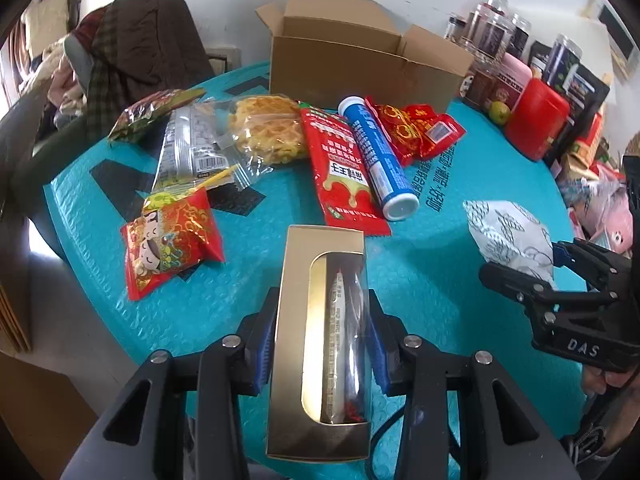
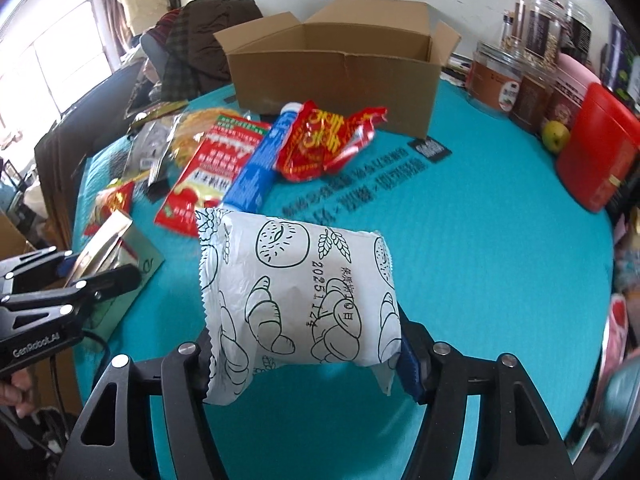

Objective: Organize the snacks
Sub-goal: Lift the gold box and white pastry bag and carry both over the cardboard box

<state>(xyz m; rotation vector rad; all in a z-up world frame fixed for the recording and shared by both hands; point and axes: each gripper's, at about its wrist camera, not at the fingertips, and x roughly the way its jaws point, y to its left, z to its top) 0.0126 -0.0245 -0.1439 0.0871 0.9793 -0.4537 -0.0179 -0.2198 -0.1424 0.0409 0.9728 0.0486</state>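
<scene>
My left gripper (image 1: 320,344) is shut on a gold window box (image 1: 320,320) and holds it above the teal table (image 1: 440,280). My right gripper (image 2: 304,356) is shut on a white bread packet (image 2: 300,296) printed with croissants; it also shows in the left wrist view (image 1: 512,236). The gold box appears at the left in the right wrist view (image 2: 104,248). An open cardboard box (image 1: 360,68) stands at the table's far side (image 2: 340,76). In front of it lie a blue tube (image 1: 376,156), a long red sachet (image 1: 340,168), red wrappers (image 1: 416,128) and a waffle bag (image 1: 268,128).
A red cartoon snack pack (image 1: 168,240) and a clear barcode bag (image 1: 192,148) lie at the left. Jars (image 2: 532,60), a red tin (image 2: 596,156) and a green fruit (image 2: 556,134) line the right edge. Clothes lie on a chair (image 1: 132,52) behind.
</scene>
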